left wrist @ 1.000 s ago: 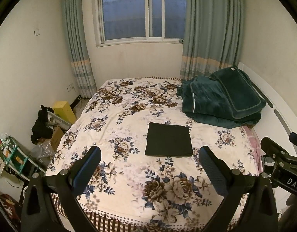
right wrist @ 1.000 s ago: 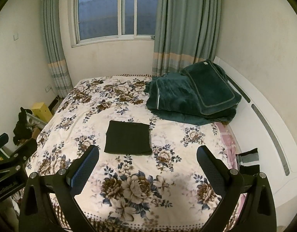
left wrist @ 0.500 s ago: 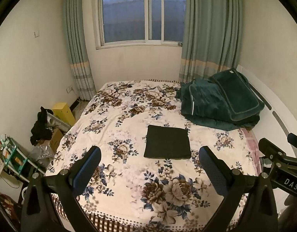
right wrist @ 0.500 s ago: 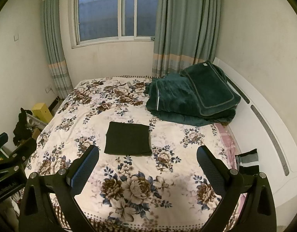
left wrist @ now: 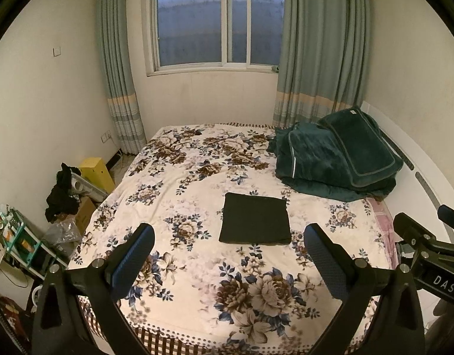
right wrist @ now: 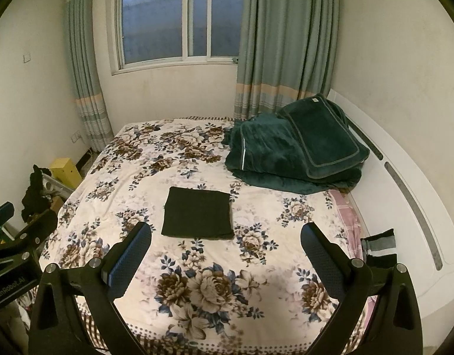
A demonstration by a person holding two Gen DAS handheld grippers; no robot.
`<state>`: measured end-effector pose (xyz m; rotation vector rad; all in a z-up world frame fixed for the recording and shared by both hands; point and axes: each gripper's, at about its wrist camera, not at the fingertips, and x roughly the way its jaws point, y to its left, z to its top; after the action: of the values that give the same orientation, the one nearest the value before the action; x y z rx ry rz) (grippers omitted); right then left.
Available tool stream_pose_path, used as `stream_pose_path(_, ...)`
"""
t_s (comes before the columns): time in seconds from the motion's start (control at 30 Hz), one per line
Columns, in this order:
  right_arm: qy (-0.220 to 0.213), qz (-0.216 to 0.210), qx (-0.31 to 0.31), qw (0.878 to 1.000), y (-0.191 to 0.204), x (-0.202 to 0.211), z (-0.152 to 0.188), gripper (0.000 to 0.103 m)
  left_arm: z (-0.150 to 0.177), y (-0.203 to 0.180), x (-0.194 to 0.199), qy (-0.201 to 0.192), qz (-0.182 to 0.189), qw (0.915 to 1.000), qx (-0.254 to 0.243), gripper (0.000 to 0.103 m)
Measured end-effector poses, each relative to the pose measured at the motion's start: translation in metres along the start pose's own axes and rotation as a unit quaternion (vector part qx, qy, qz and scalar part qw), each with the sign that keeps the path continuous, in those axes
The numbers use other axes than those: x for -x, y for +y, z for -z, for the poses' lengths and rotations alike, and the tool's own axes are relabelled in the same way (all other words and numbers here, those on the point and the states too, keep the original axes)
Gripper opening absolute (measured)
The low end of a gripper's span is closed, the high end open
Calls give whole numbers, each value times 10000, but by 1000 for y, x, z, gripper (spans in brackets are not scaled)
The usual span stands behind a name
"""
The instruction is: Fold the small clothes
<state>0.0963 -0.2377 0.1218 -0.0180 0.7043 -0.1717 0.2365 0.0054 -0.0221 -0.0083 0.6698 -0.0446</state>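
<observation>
Overhead, both claws, left (left wrist: 228, 253) and right (right wrist: 225, 251), gape wide, empty.

Floral-covered bed (left wrist: 197, 177) under a curtained window (left wrist: 218, 23), cream walls (right wrist: 404, 59), dim light.

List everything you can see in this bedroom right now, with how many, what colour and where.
folded cloth: 1, dark, flat on the middle of the bed
bed cover: 1, cream with brown and blue flowers, over the bed
blanket: 1 pile, dark green, far right of the bed
curtains: 2, grey-green with pale bands, either side of the window
window: 1, white frame, far wall
box: 1, yellow, floor left of the bed
dark clothes: 1 heap, black, by the box
left gripper: 1, black, open, above the near bed edge
right gripper: 1, black, open, likewise
</observation>
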Motion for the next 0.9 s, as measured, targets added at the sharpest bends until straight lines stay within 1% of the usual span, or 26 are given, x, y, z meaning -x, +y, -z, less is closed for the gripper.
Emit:
stream_pose_path(0.53,3,1,-1,10000,5,3,-1,102,-5,-4,-2,20,25,10000,4,103)
stream_pose_path(0.9,-7,3,-22,10000,5,4,3,102,-1,-7,0,-1,24,10000,3,103)
